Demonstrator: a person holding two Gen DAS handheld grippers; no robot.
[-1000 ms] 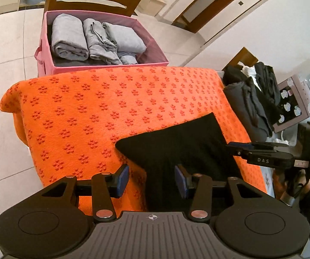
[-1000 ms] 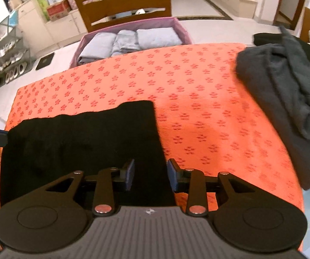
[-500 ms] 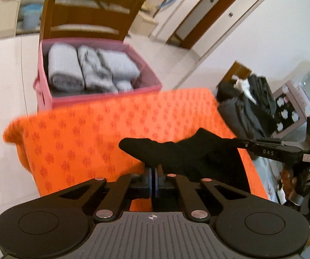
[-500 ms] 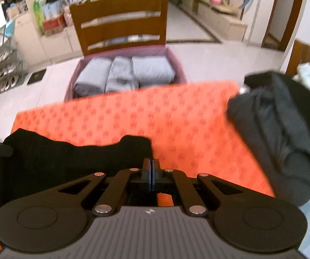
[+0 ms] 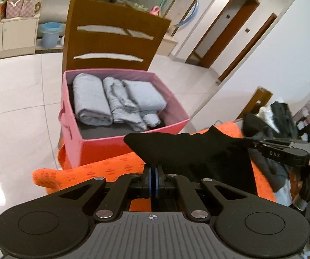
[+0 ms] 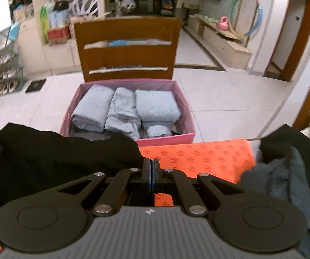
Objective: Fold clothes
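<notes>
Left tongs (image 5: 153,173) clamped shut on one near corner of the black garment (image 5: 189,151); right tongs (image 6: 151,170) pinched tight on the other near corner. Garment lifted between them, sagging in the middle, lower part draped down toward the orange surface (image 6: 198,157). Judged mid-fold: near edge raised, seemingly to be carried over to the far side, crease not laid down. Three gray folded pieces (image 6: 122,110) already packed side by side in the pink box (image 5: 103,151) past the far edge. Further right, a heap of dark clothes (image 6: 288,172) lying loose, so more folding apparently left.

Far edge of the surface close behind the lifted cloth, box just beyond it, chair (image 6: 129,49) behind that. Bare orange stretch between garment and heap, enough room to lay the fold down. Heap crowding the right edge; left edge falling away to bare floor (image 5: 14,108).
</notes>
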